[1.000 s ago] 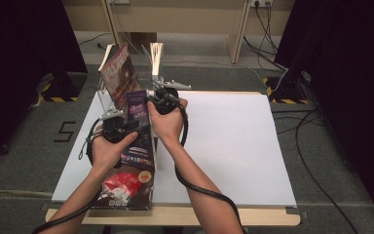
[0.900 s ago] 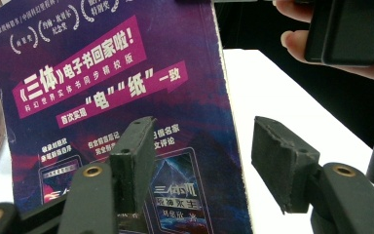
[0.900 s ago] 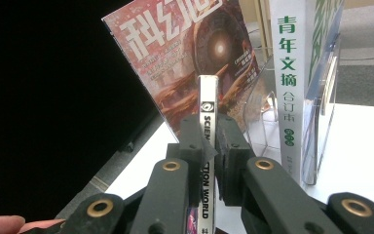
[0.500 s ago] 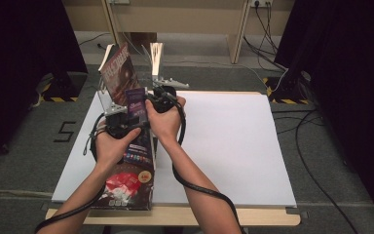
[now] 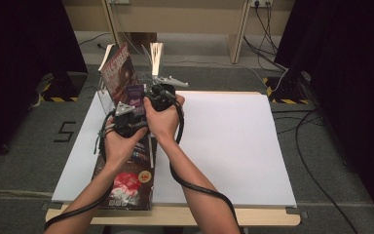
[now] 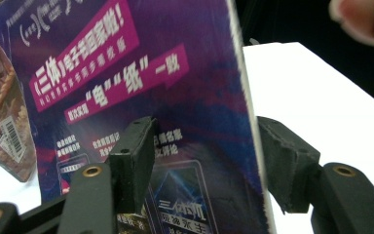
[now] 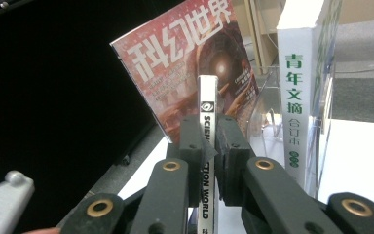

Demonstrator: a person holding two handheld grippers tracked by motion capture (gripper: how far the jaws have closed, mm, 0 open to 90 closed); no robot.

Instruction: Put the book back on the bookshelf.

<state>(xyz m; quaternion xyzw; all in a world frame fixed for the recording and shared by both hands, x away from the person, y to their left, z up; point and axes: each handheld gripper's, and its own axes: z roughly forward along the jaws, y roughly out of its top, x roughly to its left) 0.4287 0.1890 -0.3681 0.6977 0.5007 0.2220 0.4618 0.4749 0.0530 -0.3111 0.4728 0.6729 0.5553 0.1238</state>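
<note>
Since the earlier frames little has shifted: both hands have stayed over the left half of the worktop (image 5: pixel 233 141), and the purple-covered magazine (image 6: pixel 141 97) is still upright between them.

The right gripper (image 7: pixel 209 161) is clamped on that magazine's thin white spine, one black pad pressed against each side of it. Beyond this gripper a red-covered magazine (image 7: pixel 190 58) leans back in a clear plastic book stand (image 7: pixel 268 122), and just to the right of its jaws a thick white volume (image 7: pixel 297 83) with green lettering stands upright in the same stand.

The left gripper (image 6: pixel 204 156) has its jaws apart, straddling the free edge of the purple-covered magazine: one pad sits in front of the cover, the other stands off on the far side of the page edge with a gap between, so it is not pressing.

In the high view the left gripper (image 5: pixel 126 119) is nearer the person and the right gripper (image 5: pixel 160 95) just ahead of it, closer to the stand. Below the left hand another magazine (image 5: pixel 126 183) with a red and white cover lies flat at the near edge.
</note>
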